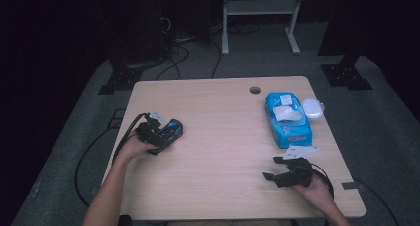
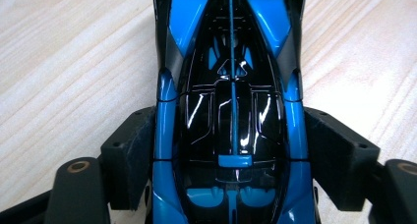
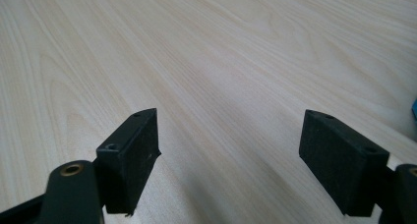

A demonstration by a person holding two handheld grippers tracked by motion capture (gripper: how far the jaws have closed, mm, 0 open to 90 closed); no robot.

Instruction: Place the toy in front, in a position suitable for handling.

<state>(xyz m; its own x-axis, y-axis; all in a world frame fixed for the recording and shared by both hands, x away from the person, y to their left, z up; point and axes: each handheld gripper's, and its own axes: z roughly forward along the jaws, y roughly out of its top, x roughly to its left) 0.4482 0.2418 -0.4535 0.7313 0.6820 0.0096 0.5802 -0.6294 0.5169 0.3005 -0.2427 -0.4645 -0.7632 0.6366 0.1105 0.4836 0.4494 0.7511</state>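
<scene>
A light wooden table (image 1: 223, 151) is seen from above, with a person's forearms coming in from the bottom edge. At about nine o'clock on the tabletop, the left gripper (image 1: 166, 134) holds a blue and black toy car (image 1: 171, 129), which rests on the wood near the left edge. In the left gripper view the toy car (image 2: 231, 116) lies lengthwise between the two black jaws, nose pointing away, and the pads sit against its blue flanks on either side. At about five o'clock, the right gripper (image 1: 272, 169) rests near the front right corner with its jaws spread wide and nothing between them; in the right gripper view, bare wood grain shows between the two pads (image 3: 133, 155). At about two o'clock lies a blue pack of wipes (image 1: 287, 119), with a small round white lid (image 1: 313, 108) just beside its far right end. A white card (image 1: 300, 150) lies between the pack and the right gripper. A small round hole (image 1: 254, 90) sits near the table's far edge, at about twelve o'clock.
</scene>
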